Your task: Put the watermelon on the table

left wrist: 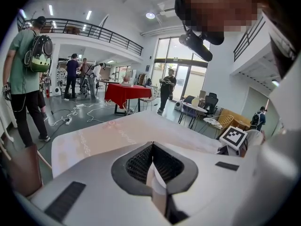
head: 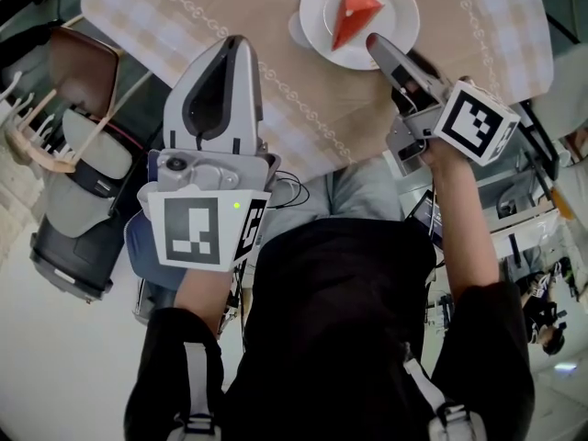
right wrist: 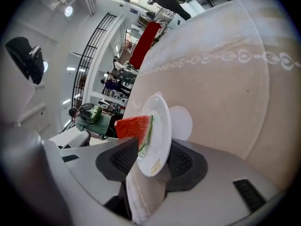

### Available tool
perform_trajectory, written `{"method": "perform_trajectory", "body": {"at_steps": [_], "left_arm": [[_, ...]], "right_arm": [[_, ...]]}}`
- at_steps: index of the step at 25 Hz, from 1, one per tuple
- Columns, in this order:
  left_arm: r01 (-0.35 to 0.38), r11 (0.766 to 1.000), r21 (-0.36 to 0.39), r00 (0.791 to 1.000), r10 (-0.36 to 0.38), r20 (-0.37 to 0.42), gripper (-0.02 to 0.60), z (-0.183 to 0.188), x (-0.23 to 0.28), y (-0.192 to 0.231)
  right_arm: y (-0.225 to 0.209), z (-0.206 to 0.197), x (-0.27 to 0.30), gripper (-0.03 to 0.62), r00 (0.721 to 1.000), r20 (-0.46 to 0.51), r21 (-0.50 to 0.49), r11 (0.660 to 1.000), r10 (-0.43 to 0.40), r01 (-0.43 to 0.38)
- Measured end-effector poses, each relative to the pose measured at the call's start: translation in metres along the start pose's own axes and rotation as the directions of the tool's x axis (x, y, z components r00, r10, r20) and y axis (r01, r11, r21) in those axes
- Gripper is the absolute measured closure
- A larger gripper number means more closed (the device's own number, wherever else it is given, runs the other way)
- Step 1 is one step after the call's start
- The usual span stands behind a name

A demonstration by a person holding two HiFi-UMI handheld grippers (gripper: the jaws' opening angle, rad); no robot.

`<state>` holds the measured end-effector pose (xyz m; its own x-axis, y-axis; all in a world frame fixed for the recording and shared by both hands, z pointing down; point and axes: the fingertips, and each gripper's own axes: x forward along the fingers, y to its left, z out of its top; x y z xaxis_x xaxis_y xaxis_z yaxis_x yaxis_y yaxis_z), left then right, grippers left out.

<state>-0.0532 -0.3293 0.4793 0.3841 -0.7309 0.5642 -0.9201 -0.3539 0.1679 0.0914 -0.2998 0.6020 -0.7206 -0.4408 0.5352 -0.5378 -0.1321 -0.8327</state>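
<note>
Watermelon point(head: 354, 12) is a red wedge lying on the white plate point(head: 317, 16), upper centre-right of the head view. The plate is flat on the checked cloth of the worktop point(head: 184, 7), so I'd call the placing itself done.

Right tool point(head: 375, 42) comes in from the right of that view with its tip at the plate's near rim. In the right gripper view the tool point(right wrist: 153, 149) is wide. The plate rim point(right wrist: 160, 140) sits between the pads with the wedge point(right wrist: 134, 126) just above the left pad, and I can't see the pads pressing on it. My read: the plate was the handle, since a rim grip keeps the pads off soft fruit. Wide jaws round a plate already resting on the cloth look like the let-go step. Next it wants a straight pull-back along the jaw line, because a sideways move could catch the rim and drag the plate.

Left tool point(head: 231, 44) is left of centre in the head view, over the near worktop edge and well apart from the plate. In the left gripper view its point(left wrist: 151, 147) jaws are together with nothing between them. It looks parked out of the way.

A small white disc point(head: 296, 30) shows at the plate's left edge. Can't tell what it is.

Writing:
- Small gold print on the plate rim, low in the right gripper view, too small to read.
- Black-and-white square patterns on the right marker cube point(head: 473, 122) and the left marker cube point(head: 197, 232), no text.
- No brand legible anywhere.
</note>
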Motion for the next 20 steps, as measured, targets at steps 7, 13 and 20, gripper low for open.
{"method": "perform_trajectory", "body": {"at_steps": [7, 13, 20], "left_arm": [[0.0, 1.0, 0.0, 1.0, 0.0, 0.01, 0.571, 0.0, -0.009, -0.003], [0.008, 1.0, 0.008, 0.999, -0.008, 0.034, 0.571, 0.002, -0.02, -0.012], [0.008, 1.0, 0.018, 0.998, -0.01, 0.069, 0.571, 0.009, -0.045, -0.016]], "right_arm": [[-0.008, -0.005, -0.015, 0.41, 1.0, -0.015, -0.003, 1.0, 0.0, 0.0], [-0.012, -0.011, -0.033, 0.413, 1.0, 0.005, -0.015, 1.0, -0.02, 0.02], [0.001, -0.01, -0.056, 0.493, 0.991, 0.079, -0.13, 0.984, -0.109, 0.118]]}}
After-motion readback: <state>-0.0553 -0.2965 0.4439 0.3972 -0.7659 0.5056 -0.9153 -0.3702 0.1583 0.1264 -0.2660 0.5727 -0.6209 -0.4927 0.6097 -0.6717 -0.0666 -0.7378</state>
